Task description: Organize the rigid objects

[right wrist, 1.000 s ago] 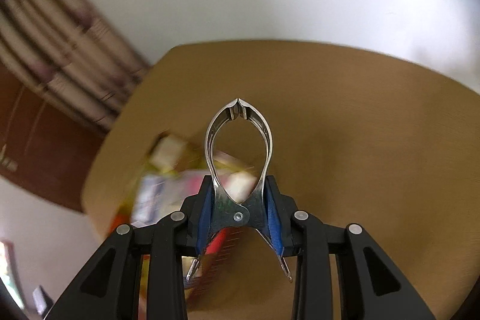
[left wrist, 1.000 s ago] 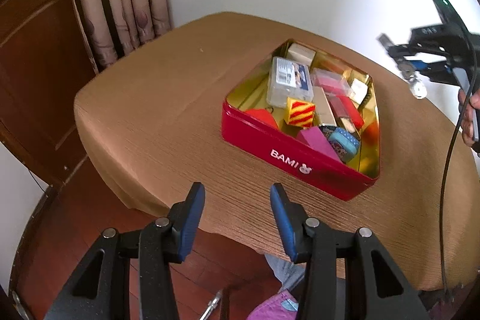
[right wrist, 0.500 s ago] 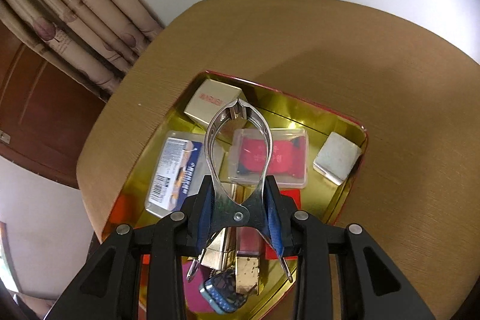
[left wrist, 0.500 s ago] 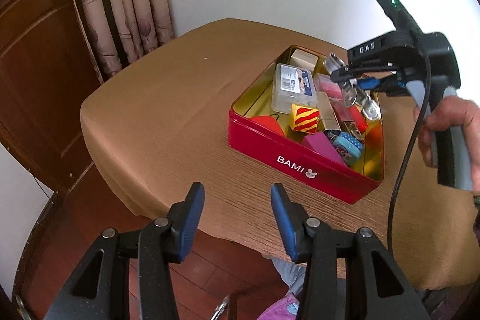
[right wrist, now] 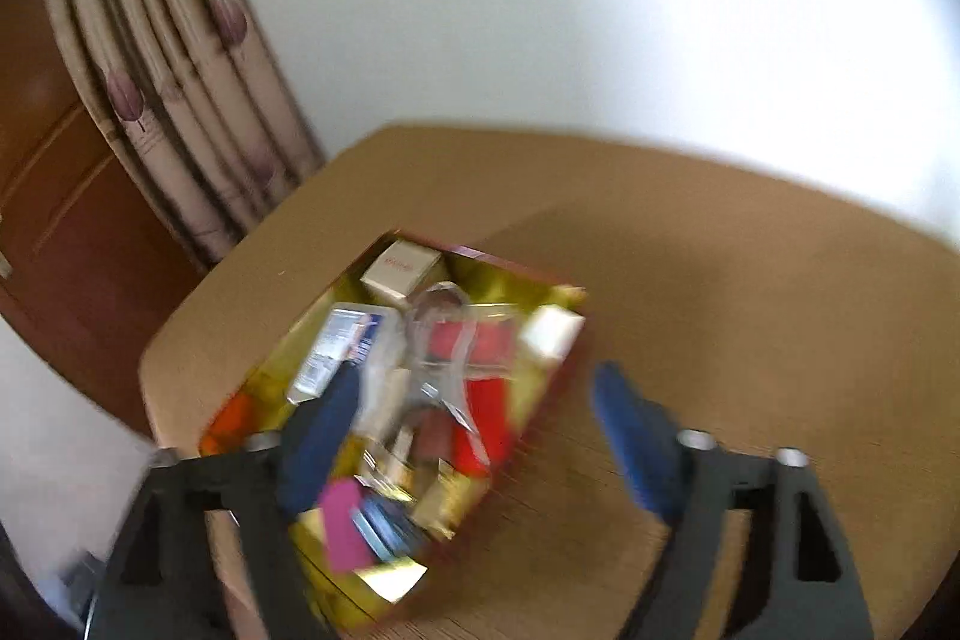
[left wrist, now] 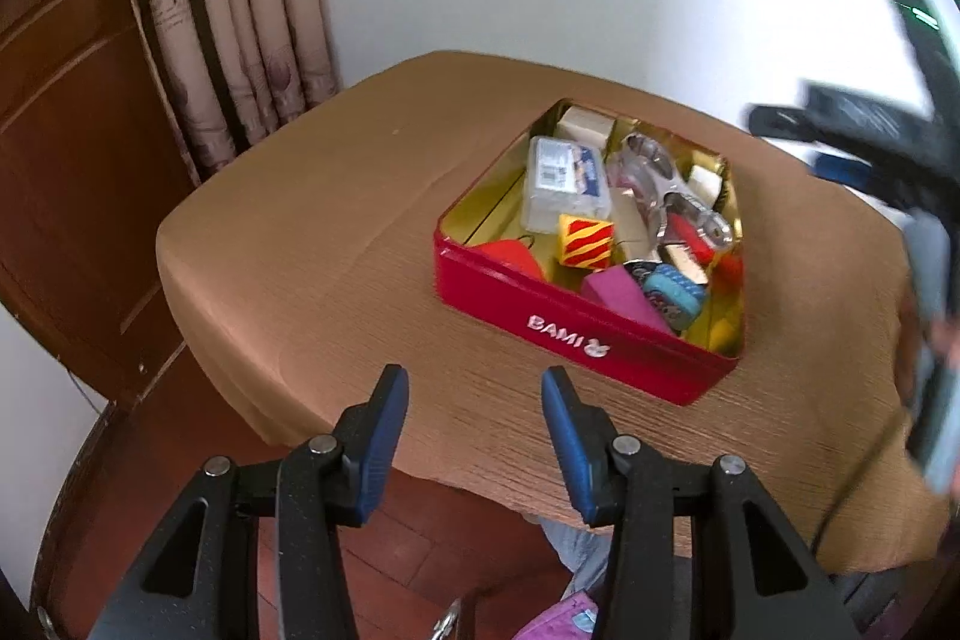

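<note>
Right gripper (right wrist: 474, 412): jaws now standing wide and empty, having released the metal clamp (left wrist: 660, 196), which is lying ahead of them in the red tin (left wrist: 576, 334). Left gripper (left wrist: 474, 418): jaws wide, idling short of the tin. Clamp counting as stowed.

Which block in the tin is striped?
The yellow cube with red diagonal stripes, mid-tin; the magenta block nearer the front wall is plain.

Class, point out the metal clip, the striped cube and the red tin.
metal clip (left wrist: 660, 184), left wrist view, on its shiny looped arm.
striped cube (left wrist: 585, 241), left wrist view, on its front face.
red tin (left wrist: 558, 334), left wrist view, on its lettered wall.
</note>
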`<action>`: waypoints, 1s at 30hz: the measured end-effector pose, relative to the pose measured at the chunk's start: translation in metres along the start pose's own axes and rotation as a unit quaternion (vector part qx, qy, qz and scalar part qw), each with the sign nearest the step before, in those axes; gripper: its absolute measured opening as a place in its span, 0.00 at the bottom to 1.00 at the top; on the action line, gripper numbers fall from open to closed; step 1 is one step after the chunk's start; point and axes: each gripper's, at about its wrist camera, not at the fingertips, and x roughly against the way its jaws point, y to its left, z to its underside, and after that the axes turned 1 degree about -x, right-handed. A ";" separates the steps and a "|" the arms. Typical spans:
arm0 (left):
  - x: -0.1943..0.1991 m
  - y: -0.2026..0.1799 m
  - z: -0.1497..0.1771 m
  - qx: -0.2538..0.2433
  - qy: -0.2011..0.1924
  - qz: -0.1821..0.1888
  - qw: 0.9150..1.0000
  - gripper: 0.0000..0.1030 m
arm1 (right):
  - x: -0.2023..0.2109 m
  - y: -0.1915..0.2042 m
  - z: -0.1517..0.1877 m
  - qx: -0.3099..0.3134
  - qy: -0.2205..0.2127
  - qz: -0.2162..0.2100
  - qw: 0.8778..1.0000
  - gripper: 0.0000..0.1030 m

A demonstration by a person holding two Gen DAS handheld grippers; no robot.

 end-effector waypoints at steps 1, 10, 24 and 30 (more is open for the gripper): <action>0.002 -0.002 0.000 -0.004 -0.005 0.001 1.000 0.46 | 0.020 0.001 0.014 0.017 -0.032 0.034 0.999 0.89; 0.032 -0.015 0.003 -0.007 -0.071 0.052 0.996 0.46 | 0.114 0.008 0.084 0.068 -0.168 0.174 0.968 0.99; 0.072 -0.022 0.005 -0.015 -0.147 0.029 0.989 0.46 | 0.178 0.040 0.095 0.082 -0.218 0.192 0.953 0.99; 0.082 -0.023 0.004 -0.023 -0.161 0.015 0.987 0.46 | 0.192 0.045 0.095 0.069 -0.233 0.184 0.952 0.99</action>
